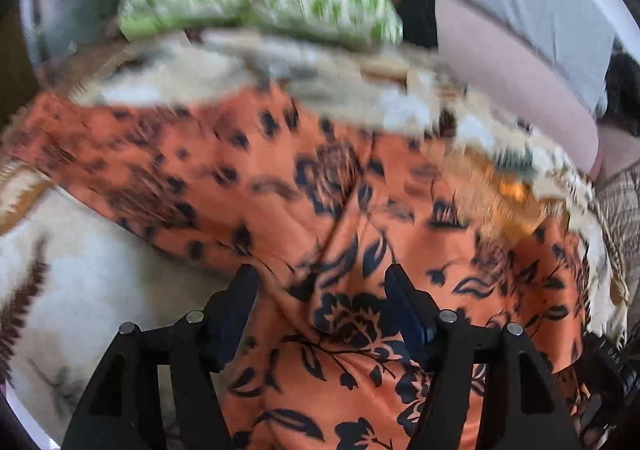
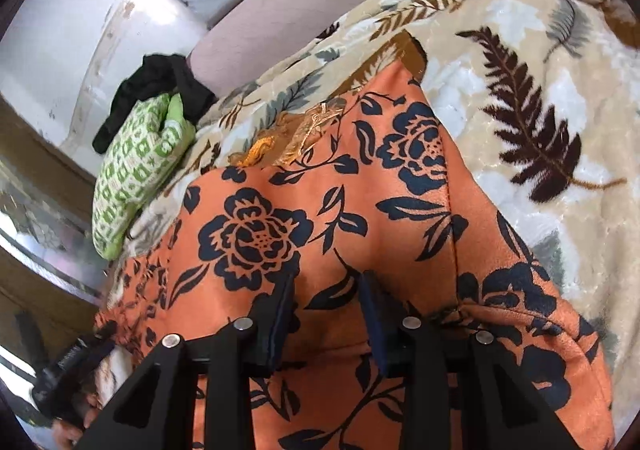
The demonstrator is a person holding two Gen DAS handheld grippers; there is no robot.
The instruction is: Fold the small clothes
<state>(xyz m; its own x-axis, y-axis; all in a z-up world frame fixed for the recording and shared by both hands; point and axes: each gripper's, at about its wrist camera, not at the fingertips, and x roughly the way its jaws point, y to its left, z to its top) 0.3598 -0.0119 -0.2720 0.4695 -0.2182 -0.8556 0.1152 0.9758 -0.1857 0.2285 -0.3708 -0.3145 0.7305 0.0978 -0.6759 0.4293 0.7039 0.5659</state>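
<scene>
Here both claws [image 1: 320, 274] [image 2: 326, 278] gape over the orange garment [image 2: 320, 210], lengthwise away.

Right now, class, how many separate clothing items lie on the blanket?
3: the orange floral garment under both claws, the folded green patterned piece at the blanket's far edge, and a black item behind it. More may be hidden.
</scene>
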